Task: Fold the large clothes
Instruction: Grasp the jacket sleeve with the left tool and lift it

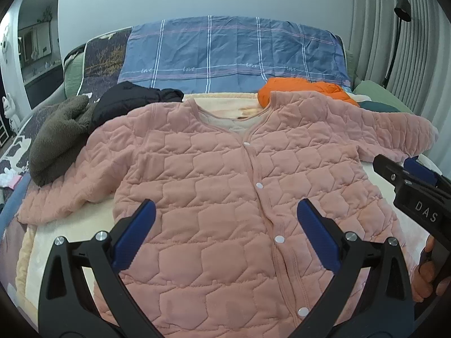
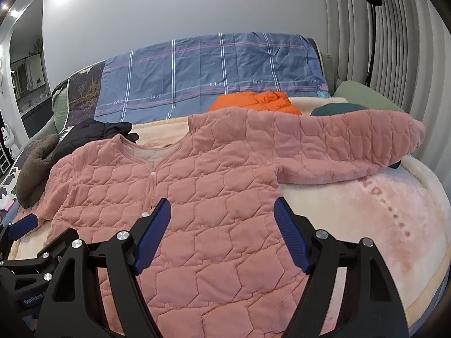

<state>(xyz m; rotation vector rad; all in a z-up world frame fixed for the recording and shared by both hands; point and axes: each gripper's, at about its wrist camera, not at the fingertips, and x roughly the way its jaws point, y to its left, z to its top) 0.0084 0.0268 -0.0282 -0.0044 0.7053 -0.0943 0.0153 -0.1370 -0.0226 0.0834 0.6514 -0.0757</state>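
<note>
A pink quilted jacket lies spread front-up on a cream blanket, snaps closed, both sleeves stretched out to the sides. My left gripper hovers open over the jacket's lower front, nothing between its blue pads. In the right wrist view the same jacket fills the middle, its right sleeve reaching far right. Over the jacket's lower right side my right gripper stands open and empty. The right gripper also shows at the right edge of the left wrist view, with a hand's fingers under it.
Behind the jacket lie an orange garment, a black garment and a brown fleece one. A blue plaid sheet covers the backrest. A dark green item sits at the right. A floor lamp stands by the curtain.
</note>
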